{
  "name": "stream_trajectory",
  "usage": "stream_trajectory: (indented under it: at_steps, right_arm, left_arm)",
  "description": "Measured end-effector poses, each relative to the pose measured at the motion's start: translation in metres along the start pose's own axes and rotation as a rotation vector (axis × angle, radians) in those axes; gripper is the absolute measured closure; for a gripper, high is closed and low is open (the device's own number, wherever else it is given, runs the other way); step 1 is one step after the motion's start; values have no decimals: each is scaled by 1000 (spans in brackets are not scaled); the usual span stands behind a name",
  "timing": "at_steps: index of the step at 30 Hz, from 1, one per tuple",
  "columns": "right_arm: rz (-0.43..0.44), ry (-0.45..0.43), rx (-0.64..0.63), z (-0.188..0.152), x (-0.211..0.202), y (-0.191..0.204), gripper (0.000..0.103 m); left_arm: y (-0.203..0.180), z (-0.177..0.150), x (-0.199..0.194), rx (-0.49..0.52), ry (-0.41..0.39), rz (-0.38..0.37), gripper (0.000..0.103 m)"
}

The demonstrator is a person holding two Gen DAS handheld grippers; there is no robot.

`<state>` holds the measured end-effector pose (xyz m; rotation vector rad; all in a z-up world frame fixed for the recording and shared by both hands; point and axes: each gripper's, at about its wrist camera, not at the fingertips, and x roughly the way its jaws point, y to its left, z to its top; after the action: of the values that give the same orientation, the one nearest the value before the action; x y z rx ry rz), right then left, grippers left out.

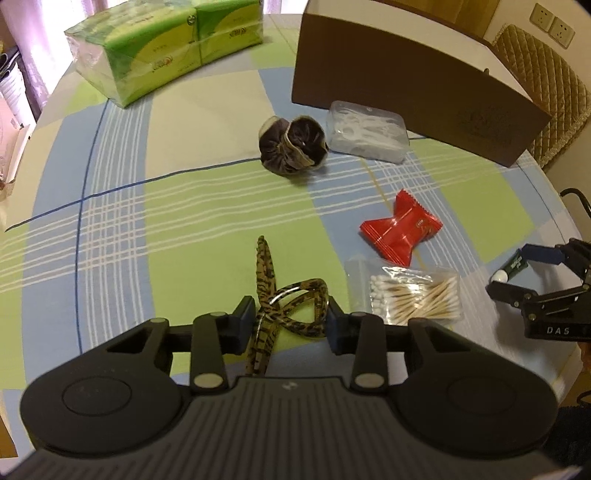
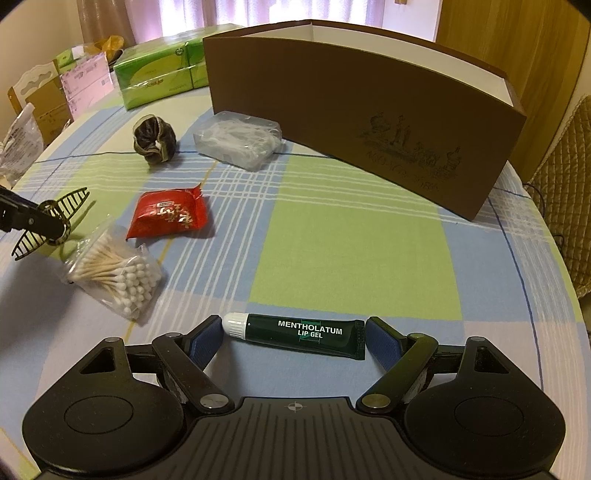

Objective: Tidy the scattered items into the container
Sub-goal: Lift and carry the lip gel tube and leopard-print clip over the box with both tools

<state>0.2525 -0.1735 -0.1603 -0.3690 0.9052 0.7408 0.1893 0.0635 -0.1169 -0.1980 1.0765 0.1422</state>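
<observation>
This looks like a home dining room: a round tabletop (image 2: 332, 229) under a blue, green and white checked cloth, with pink curtains (image 2: 229, 13) over a bright window far ahead of the right hand-held gripper (image 2: 291, 332). A chair with a quilted tan cover (image 1: 543, 92) stands ahead and to the right of the left hand-held gripper (image 1: 290, 321), below white wall sockets (image 1: 552, 22). Green tissue packs (image 2: 162, 74) and cardboard boxes (image 2: 40, 99) sit ahead to the left of the right one.
</observation>
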Motion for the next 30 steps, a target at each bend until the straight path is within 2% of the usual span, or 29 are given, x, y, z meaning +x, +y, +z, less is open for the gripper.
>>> stream_trajectory:
  at_steps: [12, 18, 30]
  right_arm:
    - [22, -48, -3, 8, -20, 6, 18]
    - [26, -54, -1, 9, -25, 5, 18]
    - [35, -103, 31, 24, -46, -14, 18]
  left_arm:
    - [-11, 10, -24, 19, -63, -16, 69]
    - [-20, 13, -26, 38, -64, -22, 69]
    - [-43, 34, -42, 100, -123, -50, 69]
